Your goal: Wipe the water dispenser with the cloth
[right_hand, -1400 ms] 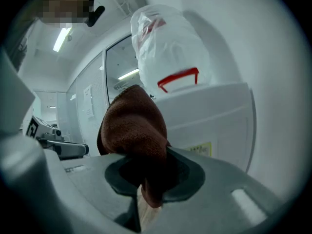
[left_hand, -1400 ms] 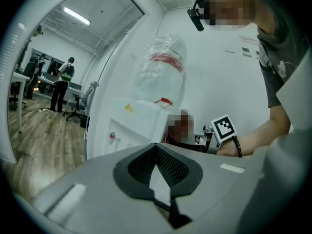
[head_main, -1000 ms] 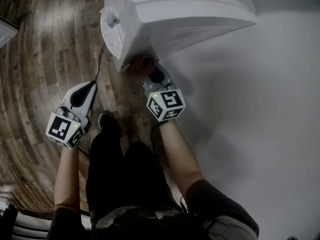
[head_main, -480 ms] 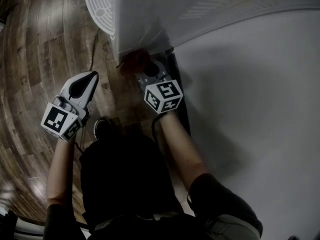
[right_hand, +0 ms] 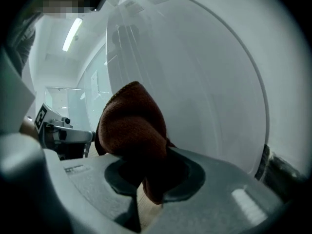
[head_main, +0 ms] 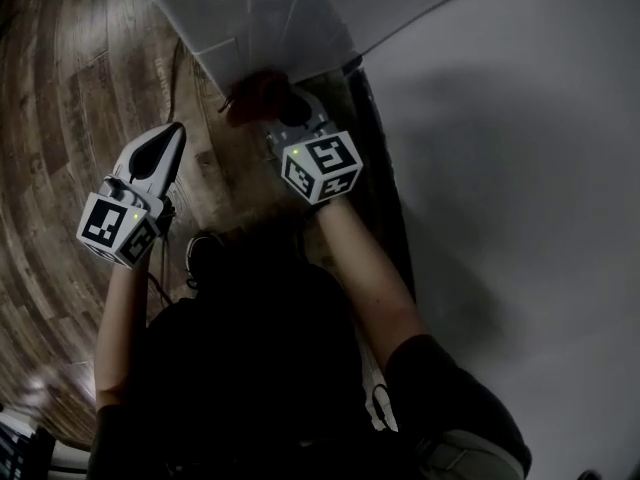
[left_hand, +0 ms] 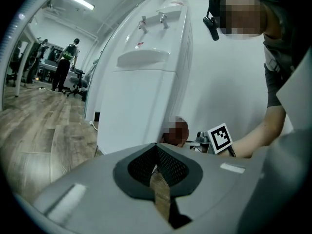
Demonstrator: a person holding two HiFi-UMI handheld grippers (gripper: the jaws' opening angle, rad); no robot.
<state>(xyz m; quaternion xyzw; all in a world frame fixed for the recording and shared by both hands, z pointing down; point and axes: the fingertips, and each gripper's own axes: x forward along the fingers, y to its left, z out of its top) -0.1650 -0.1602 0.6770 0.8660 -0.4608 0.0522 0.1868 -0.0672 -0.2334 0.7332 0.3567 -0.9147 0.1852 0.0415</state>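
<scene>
Right gripper view: the right tongs [right_hand: 146, 179] are clamping shut on a rust-brown cloth [right_hand: 130, 130]. The cloth is bunching up out of the pads and pressing against the white side panel of the water dispenser [right_hand: 195, 82]. No other view is showing this grip so plainly.

Left gripper view: the left tongs [left_hand: 156, 152] are sitting closed, pads meeting at the tip with nothing between them.

Head view: the left tongs [head_main: 168, 140] are hanging over the wood floor [head_main: 70, 118], well apart from the dispenser and pointing toward it. The right tongs [head_main: 275, 116] are reaching in at the cabinet's low corner [head_main: 270, 38], with the cloth [head_main: 255, 93] touching its bottom edge. The white wall [head_main: 500, 168] is running close along the right, leaving little room on that side. The floor to the left is lying open.

Only the left gripper view is taking in the dispenser's front: two taps [left_hand: 153, 19] up top and a curved drip shelf [left_hand: 144, 58] below them. Farther off, people [left_hand: 63, 65] are standing beside chairs under ceiling lights.
</scene>
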